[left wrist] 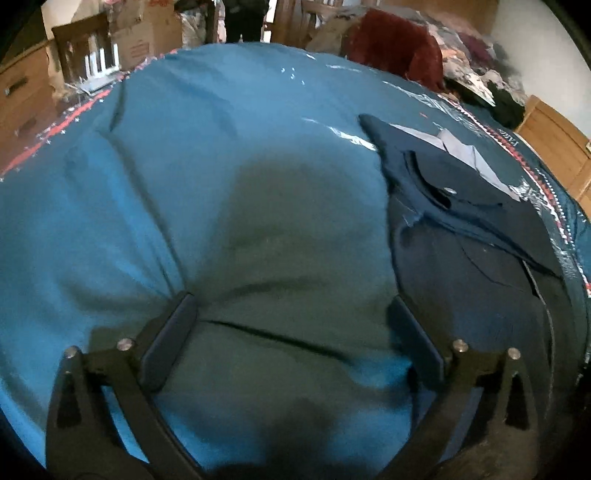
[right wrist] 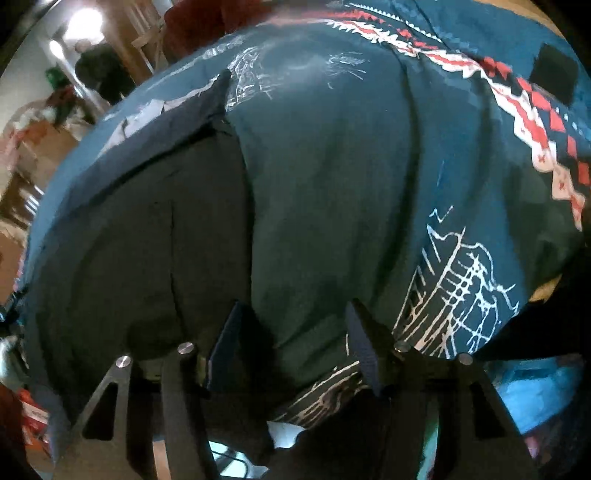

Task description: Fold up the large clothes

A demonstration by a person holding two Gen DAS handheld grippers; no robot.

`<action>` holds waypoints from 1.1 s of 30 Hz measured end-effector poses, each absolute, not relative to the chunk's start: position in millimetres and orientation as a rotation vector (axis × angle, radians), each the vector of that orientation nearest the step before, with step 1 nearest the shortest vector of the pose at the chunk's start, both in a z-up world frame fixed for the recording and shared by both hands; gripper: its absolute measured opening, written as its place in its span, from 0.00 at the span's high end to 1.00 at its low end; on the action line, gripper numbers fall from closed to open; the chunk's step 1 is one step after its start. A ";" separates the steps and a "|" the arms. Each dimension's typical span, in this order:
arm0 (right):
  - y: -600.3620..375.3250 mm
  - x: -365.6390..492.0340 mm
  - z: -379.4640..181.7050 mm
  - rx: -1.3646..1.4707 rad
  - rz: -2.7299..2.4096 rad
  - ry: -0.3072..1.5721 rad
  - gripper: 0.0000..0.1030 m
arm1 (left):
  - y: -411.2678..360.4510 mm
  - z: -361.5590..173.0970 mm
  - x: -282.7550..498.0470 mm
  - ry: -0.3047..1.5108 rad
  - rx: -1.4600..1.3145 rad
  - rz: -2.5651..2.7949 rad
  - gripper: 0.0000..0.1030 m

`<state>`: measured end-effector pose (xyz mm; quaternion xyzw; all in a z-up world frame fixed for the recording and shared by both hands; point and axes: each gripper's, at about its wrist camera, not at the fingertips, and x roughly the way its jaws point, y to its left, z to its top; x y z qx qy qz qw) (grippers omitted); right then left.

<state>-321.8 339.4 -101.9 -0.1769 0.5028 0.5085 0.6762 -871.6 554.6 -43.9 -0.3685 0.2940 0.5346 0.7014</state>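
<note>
my left gripper hangs low over a teal bedspread, its two dark fingers spread wide with only bare cloth and the gripper's own shadow between them. it grips nothing. just to its right lies the dark navy garment, spread flat on the bedspread, with a pale grey lining showing at its far end. a red fleecy heap and mixed clothes sit at the bed's far edge, and cardboard boxes stand beyond it on the left.

my right gripper is also open, fingers apart, with nothing between them. its left finger sits over the navy garment's edge, while the right finger is over the teal cloth. i cannot tell whether either tip touches fabric. white line drawings and a red and white patterned band mark the spread to the right.
</note>
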 end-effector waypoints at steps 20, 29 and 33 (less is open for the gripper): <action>296.4 -322.8 -134.7 -0.396 1.427 1.614 0.41 | 448.7 -19.1 -868.0 0.500 -0.974 0.922 0.19; 302.2 -349.8 -171.4 -0.479 1.417 1.697 0.38 | 443.3 -12.0 -862.7 0.492 -0.978 0.883 0.19; 315.5 -359.0 -173.7 -0.483 1.451 1.697 0.38 | 432.5 -15.1 -876.8 0.469 -1.044 0.839 0.18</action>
